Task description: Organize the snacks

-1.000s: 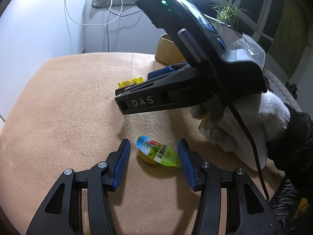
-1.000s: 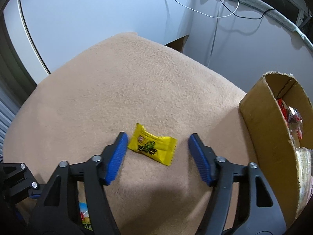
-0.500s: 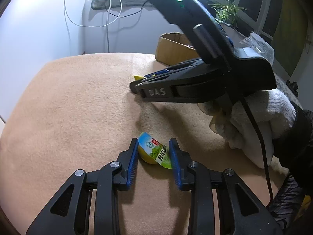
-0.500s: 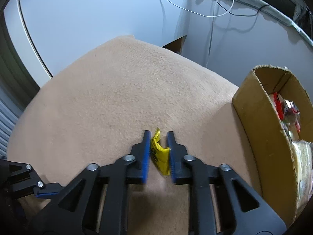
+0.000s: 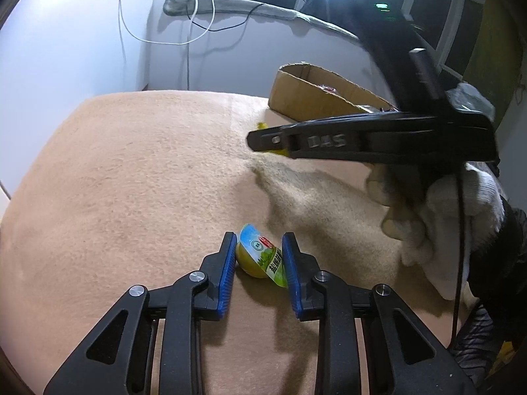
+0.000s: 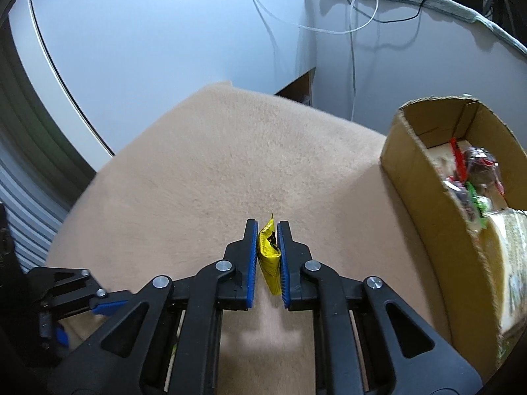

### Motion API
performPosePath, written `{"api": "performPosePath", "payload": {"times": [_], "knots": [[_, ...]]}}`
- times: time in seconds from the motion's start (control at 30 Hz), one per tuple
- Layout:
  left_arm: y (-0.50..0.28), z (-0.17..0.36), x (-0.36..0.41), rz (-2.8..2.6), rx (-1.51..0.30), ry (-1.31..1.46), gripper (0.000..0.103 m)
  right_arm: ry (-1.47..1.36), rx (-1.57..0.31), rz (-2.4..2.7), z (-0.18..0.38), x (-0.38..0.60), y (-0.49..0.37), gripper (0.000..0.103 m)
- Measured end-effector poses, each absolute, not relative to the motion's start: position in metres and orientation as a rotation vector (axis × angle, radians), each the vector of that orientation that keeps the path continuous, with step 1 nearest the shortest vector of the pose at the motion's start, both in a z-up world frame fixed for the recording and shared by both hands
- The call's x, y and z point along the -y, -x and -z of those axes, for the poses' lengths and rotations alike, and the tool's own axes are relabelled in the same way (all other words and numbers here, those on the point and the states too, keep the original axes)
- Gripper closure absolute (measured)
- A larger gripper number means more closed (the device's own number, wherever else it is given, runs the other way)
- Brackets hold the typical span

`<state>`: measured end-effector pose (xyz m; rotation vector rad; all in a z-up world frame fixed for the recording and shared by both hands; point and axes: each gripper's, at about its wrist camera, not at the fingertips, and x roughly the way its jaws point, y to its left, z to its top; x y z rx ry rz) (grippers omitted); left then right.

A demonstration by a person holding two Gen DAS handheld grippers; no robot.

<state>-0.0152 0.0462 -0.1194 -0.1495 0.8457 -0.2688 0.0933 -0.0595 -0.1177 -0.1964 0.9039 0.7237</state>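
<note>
My left gripper (image 5: 258,242) is shut on a small yellow jelly cup (image 5: 260,258) with a green and blue foil lid, just above the tan blanket (image 5: 131,181). My right gripper (image 6: 266,230) is shut on a yellow candy packet (image 6: 268,256) and holds it edge-up above the blanket (image 6: 230,164). The right gripper also shows in the left wrist view (image 5: 263,140), with a bit of the yellow packet behind its tip. An open cardboard box (image 6: 438,197) holding several snacks stands to the right of the right gripper; it also shows in the left wrist view (image 5: 306,97).
A white wall with hanging white cables (image 6: 352,16) lies beyond the blanket's far edge. A gloved hand (image 5: 438,204) holds the right gripper's handle. The left gripper's tip (image 6: 82,296) shows at the lower left of the right wrist view.
Both grippers closed from open onto their snacks: left on the jelly cup, right on the yellow packet. The right gripper then lifted and moved toward the cardboard box.
</note>
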Motion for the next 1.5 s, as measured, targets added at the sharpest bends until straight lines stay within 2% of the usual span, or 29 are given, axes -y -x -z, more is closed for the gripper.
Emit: {"api": "performPosePath", "payload": {"times": [0.33, 0.87, 1.5], "knots": [[0.005, 0.109, -0.05, 0.256, -0.827, 0.185, 0.077, 0.126, -0.848, -0.712, 0.09, 0.099, -0.089, 0.091], [-0.047, 0.065, -0.025, 0.293, -0.746, 0.133, 0.077, 0.028, -0.742, -0.564, 0.042, 0.185, -0.1, 0.091], [-0.132, 0.019, 0.041, 0.344, -0.682, 0.053, 0.077, -0.069, -0.697, -0.446, 0.029, 0.257, -0.13, 0.091]]}}
